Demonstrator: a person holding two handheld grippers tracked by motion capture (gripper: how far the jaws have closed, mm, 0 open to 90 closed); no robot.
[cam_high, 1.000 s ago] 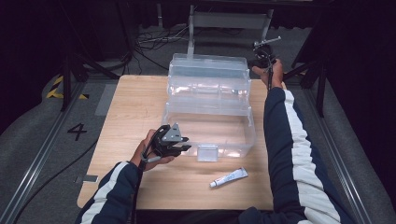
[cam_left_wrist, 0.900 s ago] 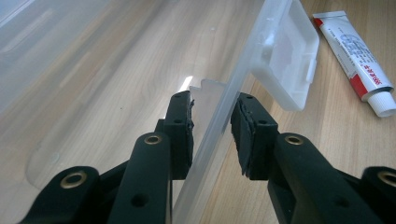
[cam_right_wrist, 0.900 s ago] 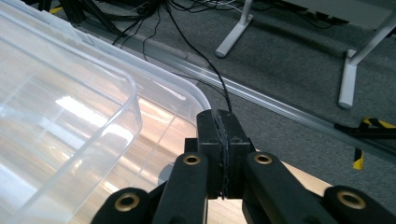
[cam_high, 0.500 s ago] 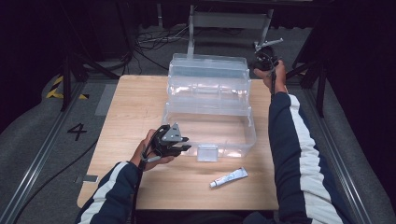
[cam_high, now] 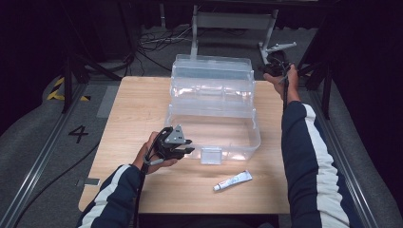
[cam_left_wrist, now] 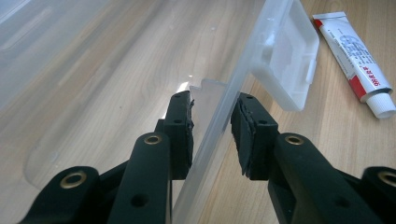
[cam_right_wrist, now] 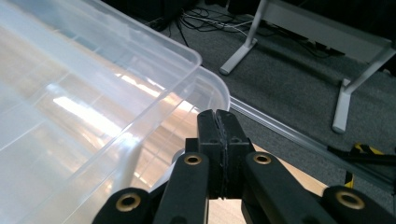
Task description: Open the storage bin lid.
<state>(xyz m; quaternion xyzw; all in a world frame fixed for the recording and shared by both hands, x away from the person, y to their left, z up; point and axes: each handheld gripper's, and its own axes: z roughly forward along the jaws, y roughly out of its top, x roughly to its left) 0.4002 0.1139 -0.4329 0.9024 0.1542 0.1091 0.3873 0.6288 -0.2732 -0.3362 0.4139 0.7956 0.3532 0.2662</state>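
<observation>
The clear plastic box (cam_high: 214,114) sits mid-tabletop, lid tilted back toward the far edge. The left hand-held gripper (cam_high: 183,148) clamps the box's near wall, likely to steady it. The right hand-held gripper (cam_high: 272,66), jaws pressed together and empty, hovers just beside the lid's far right corner.

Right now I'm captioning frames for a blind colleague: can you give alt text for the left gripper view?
Two black gripper jaws straddle the front wall of a clear plastic box on a wooden table. The box's latch hangs outside, and a white tube lies beyond it.
</observation>
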